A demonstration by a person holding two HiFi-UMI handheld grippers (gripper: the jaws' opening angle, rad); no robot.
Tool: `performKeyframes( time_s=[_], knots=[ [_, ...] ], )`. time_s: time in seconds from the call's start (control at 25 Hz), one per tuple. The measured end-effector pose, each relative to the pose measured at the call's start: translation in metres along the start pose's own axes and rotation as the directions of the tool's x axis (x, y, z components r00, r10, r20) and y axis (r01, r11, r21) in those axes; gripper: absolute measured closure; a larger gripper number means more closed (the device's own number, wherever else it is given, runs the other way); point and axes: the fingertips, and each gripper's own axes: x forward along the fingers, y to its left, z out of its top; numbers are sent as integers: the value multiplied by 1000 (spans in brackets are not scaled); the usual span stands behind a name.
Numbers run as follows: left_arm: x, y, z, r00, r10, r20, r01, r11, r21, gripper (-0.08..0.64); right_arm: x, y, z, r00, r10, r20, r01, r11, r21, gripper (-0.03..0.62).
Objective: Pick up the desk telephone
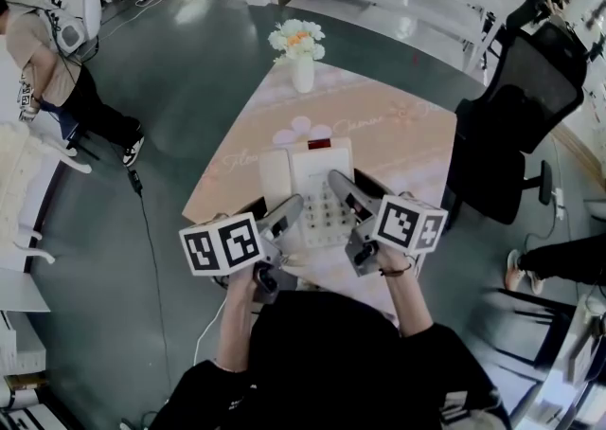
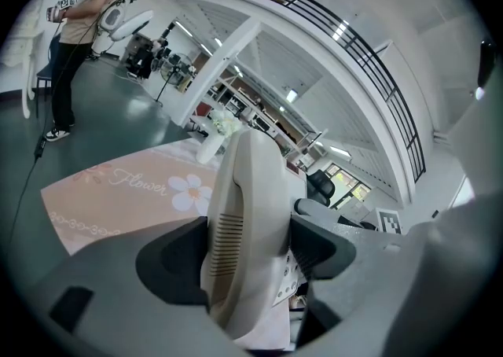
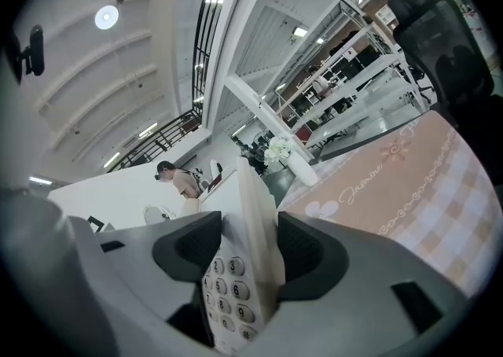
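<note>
Your left tongs (image 2: 250, 247) are clamped on the handset (image 2: 244, 182) and your right tongs (image 3: 250, 249) on the keypad side of the desk telephone (image 1: 320, 184), at the near edge of the pink desk (image 1: 402, 139).

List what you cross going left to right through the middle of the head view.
Standing person → left gripper → desk telephone → right gripper → office chair.
</note>
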Motion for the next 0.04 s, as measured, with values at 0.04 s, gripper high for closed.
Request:
performKeyframes(
  time_s=[0.04],
  knots=[
    [-1, 0, -1, 1000, 1, 0, -1, 1000, -1, 242, 0, 0, -1, 1000, 1, -1, -1, 1000, 0, 380]
  ],
)
